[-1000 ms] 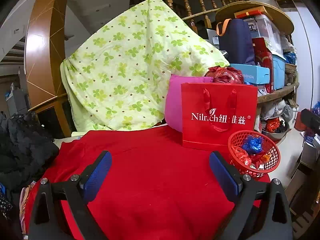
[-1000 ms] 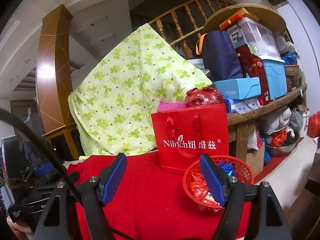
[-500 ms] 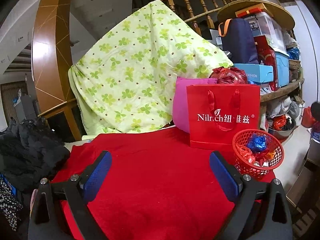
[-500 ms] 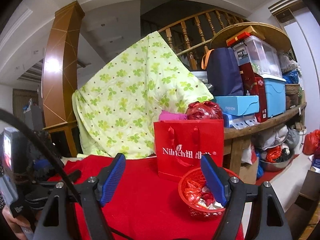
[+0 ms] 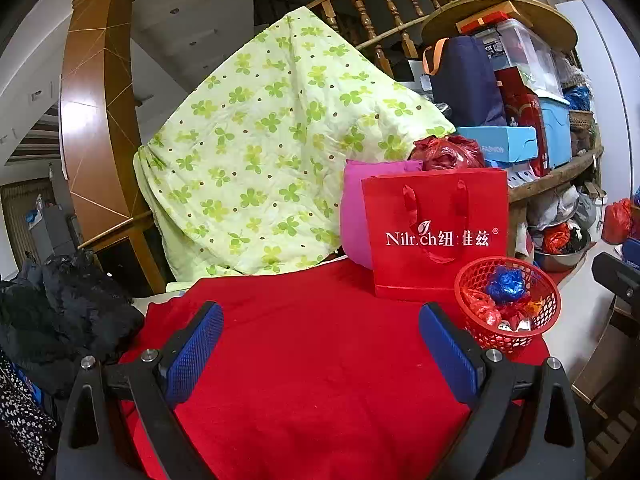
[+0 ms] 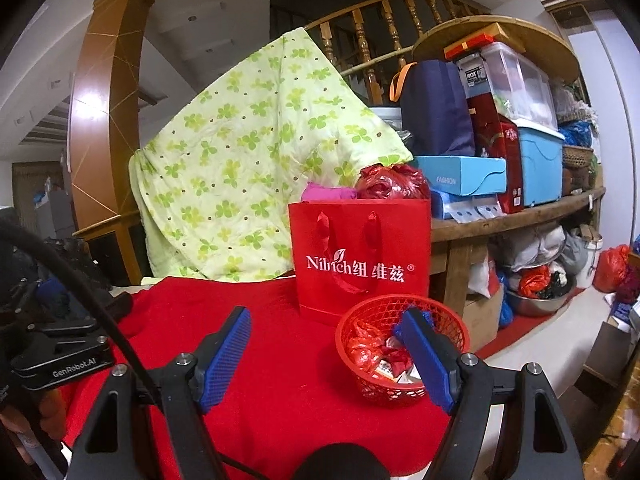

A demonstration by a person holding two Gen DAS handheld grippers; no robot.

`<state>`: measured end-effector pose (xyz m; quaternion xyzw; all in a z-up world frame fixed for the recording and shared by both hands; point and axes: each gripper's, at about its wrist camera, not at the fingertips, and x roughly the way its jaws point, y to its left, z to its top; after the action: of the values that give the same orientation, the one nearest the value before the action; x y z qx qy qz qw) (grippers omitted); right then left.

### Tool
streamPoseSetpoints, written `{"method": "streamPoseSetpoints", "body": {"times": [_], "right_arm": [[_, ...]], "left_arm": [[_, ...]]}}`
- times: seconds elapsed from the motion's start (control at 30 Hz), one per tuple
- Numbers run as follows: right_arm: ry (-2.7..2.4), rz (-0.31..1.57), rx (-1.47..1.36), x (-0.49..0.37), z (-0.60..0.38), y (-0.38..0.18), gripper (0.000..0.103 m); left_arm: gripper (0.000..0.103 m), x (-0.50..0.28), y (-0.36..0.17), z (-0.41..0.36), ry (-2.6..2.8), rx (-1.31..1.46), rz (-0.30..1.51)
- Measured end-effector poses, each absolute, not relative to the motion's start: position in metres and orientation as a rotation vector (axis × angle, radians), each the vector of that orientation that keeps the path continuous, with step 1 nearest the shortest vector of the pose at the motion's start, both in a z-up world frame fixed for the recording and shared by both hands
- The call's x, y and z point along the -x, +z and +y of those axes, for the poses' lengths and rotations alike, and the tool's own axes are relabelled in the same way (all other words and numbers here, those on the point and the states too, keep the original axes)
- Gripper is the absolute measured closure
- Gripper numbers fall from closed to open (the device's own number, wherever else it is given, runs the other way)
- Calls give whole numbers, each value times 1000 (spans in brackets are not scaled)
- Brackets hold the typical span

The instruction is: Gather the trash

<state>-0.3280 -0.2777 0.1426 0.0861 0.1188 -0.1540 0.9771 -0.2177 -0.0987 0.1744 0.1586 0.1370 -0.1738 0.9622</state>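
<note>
A red mesh basket [image 5: 520, 338] [image 6: 436, 390] holding crumpled red and blue wrappers [image 5: 505, 283] sits at the right end of a red cloth [image 5: 320, 360] [image 6: 280, 380]. Behind it stands a red paper gift bag [image 5: 436, 236] [image 6: 360, 256]. My left gripper [image 5: 320, 346] hovers open over the bare cloth, left of the basket, nothing between its blue pads. My right gripper [image 6: 328, 354] is open too; its right finger [image 6: 426, 360] overlaps the basket in view, nothing gripped. The left gripper's body [image 6: 60, 356] shows at the left edge of the right wrist view.
A green clover-print quilt [image 5: 272, 148] hangs over a wooden stair rail behind the cloth. A pink bag [image 5: 356, 216] leans behind the gift bag. Boxes and bins crowd a wooden shelf [image 6: 520, 216] on the right. Dark clothing [image 5: 60, 312] lies left; bags and a metal bowl [image 6: 540, 300] sit on the floor.
Both views have tilted up a little and drawn back, so the basket and gift bag sit lower and smaller. Both grippers stay open and empty.
</note>
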Motion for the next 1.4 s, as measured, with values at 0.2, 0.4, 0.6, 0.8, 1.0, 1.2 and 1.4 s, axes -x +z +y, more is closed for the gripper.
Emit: {"method": "streamPoseSetpoints", "body": {"times": [0.2, 0.4, 0.6, 0.8, 1.0, 1.2, 1.4], "right_arm": [[-340, 278, -188, 325, -285, 138, 23], [-343, 291, -216, 325, -293, 133, 23], [-349, 304, -238, 323, -298, 128, 23], [-350, 308, -256, 322, -302, 126, 23], [-350, 307, -253, 322, -302, 126, 23], [-351, 307, -253, 322, -302, 126, 23], [-349, 308, -253, 322, -303, 126, 23]], "left_arm": [[5, 222, 173, -105, -363, -336, 283], [5, 223, 170, -111, -377, -353, 296], [5, 225, 166, -117, -385, -369, 306], [5, 223, 163, -122, -397, -372, 326], [5, 223, 162, -125, -402, -379, 332], [5, 223, 160, -127, -410, -388, 334], [5, 225, 157, -132, -417, -399, 334]]}}
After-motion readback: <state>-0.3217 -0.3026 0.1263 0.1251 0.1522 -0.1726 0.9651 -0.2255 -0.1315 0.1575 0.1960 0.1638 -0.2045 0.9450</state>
